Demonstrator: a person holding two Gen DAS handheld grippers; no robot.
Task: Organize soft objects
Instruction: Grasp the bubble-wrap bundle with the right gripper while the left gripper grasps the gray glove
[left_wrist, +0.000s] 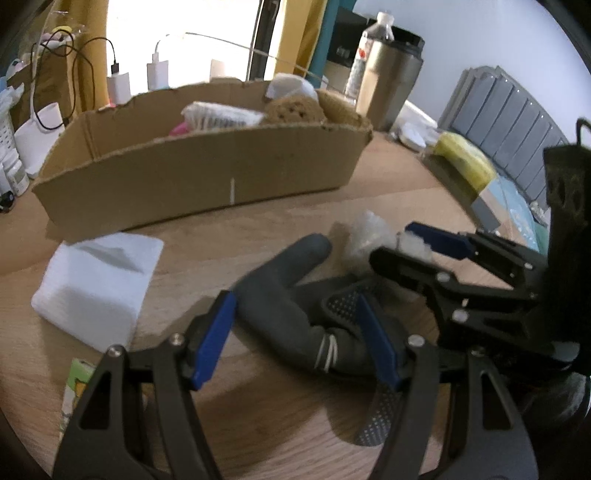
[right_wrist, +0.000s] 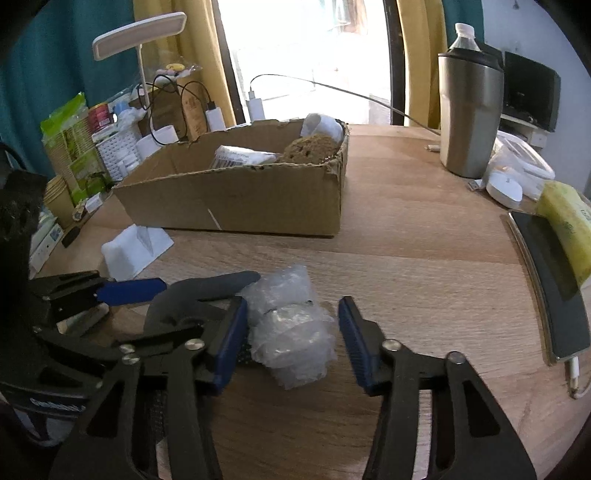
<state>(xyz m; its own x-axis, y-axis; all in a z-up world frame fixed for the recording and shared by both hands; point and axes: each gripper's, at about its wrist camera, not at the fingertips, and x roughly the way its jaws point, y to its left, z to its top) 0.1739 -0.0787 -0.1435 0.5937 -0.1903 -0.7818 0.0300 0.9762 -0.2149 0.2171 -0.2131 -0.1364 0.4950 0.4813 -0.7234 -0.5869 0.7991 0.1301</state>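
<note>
A grey glove (left_wrist: 280, 295) lies flat on the wooden table (right_wrist: 406, 240), and my left gripper (left_wrist: 295, 332) stands open over it with a blue pad on each side. Just right of the glove (right_wrist: 199, 291) sits a roll of clear bubble wrap (right_wrist: 291, 332). My right gripper (right_wrist: 291, 345) is open around that roll, its pads close to both sides but not squeezing it. In the left wrist view the bubble wrap (left_wrist: 365, 236) shows between the right gripper's fingers (left_wrist: 436, 240). Behind stands a low cardboard box (right_wrist: 258, 199) holding a brown sponge (right_wrist: 310, 147) and white packs.
A white soft pack (left_wrist: 99, 284) lies left of the glove, in front of the box (left_wrist: 207, 184). A steel tumbler (right_wrist: 469, 118), a white mouse (right_wrist: 504, 188), a phone (right_wrist: 546, 280) and a yellow bundle (right_wrist: 569, 229) line the right edge. Chargers, cups and cartons crowd the back left.
</note>
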